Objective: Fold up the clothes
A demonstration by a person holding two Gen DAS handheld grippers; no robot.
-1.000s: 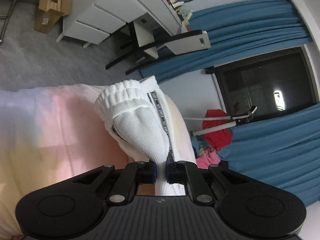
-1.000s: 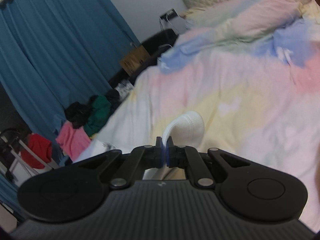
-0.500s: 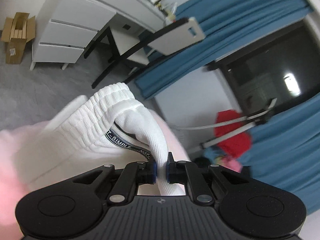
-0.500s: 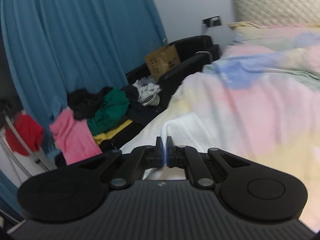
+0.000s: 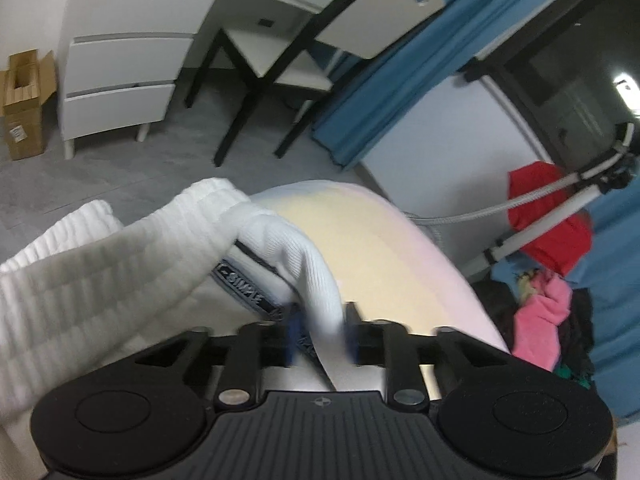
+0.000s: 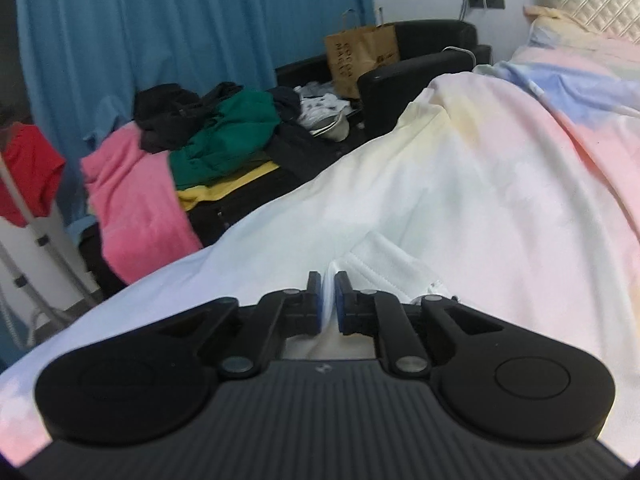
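A white garment with a ribbed waistband and a grey lettered band lies bunched on the pastel bedspread. My left gripper has its jaws parted a little, with a fold of the white fabric lying loose between them. In the right wrist view, another white part of the garment lies flat on the bedspread. My right gripper has a narrow gap between its pads, with the cloth's edge just in front of them.
A white drawer desk and a chair stand beyond the bed's corner, with a cardboard box. A pile of coloured clothes, a black sofa with a paper bag, and blue curtains lie left of the bed.
Both grippers lowered the white garment onto the bed. The left jaws have parted from a tight pinch, and the right jaws have eased open a little, letting go of the cloth.
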